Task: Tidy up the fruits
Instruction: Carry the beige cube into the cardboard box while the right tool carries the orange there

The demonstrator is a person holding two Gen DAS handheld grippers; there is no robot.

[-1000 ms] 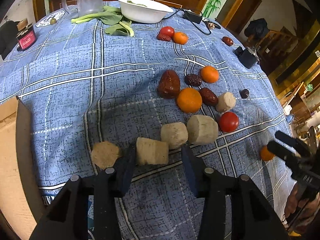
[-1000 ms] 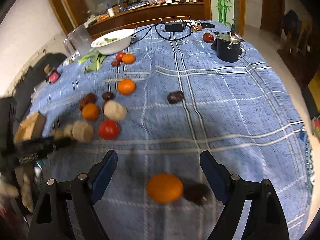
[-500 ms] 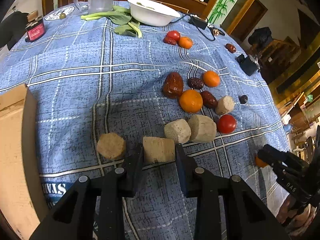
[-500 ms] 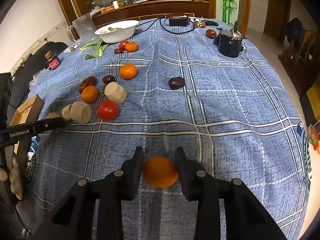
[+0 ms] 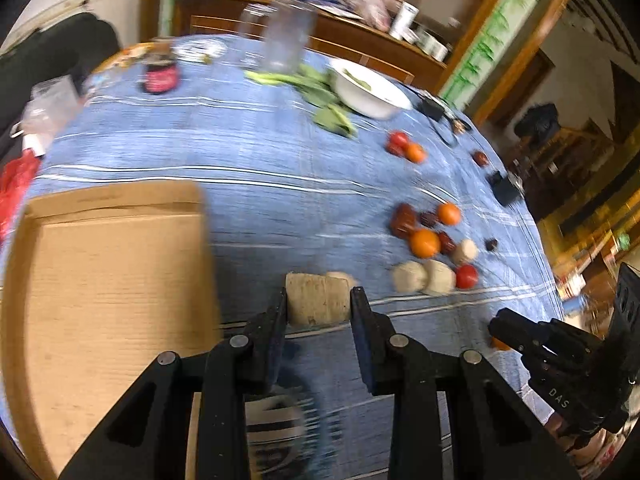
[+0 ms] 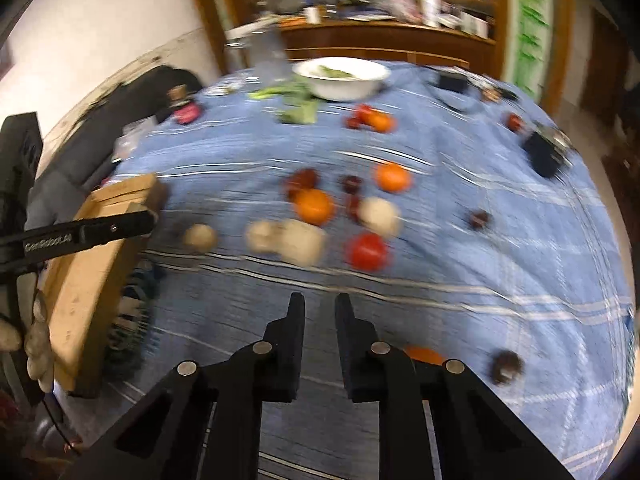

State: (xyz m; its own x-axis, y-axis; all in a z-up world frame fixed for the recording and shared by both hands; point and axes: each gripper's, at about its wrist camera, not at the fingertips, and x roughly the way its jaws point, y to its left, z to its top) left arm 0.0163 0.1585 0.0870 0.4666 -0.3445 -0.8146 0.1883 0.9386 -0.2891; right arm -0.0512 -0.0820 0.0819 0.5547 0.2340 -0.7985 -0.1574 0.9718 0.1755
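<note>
- Gripping a tan cut block (image 5: 318,298) between both fingers of the left gripper (image 5: 319,308); block lifted clear of the blue plaid tablecloth (image 5: 280,168), just right of the open cardboard box (image 5: 108,280) at the near-left edge of the table.
- Seen from the right wrist view: left gripper's finger reaching over the box's near corner; gloved hand (image 6: 28,340) on its handle at the left frame edge.
- Right gripper (image 6: 320,312) nearly closed, narrow gap between fingers, nothing held between them.
- Small orange (image 6: 424,354) lying on the cloth just right of and partly behind the right gripper's right finger, near the table's near edge; dark date (image 6: 506,364) further right of it.
- Remaining fruit clustered mid-table: two oranges (image 6: 314,206), a red tomato (image 6: 367,252), several dark dates (image 6: 352,184), and pale tan chunks (image 6: 300,240); one more pale chunk (image 6: 200,238) apart, nearer the box.
- Lone date (image 6: 478,219) toward the right edge of the table.
- Tomato-and-orange pair (image 6: 372,118) further back, near the white bowl (image 6: 340,76) and green leaves (image 6: 296,108) at the far edge.
- Both views motion-blurred; fine detail unreadable.
</note>
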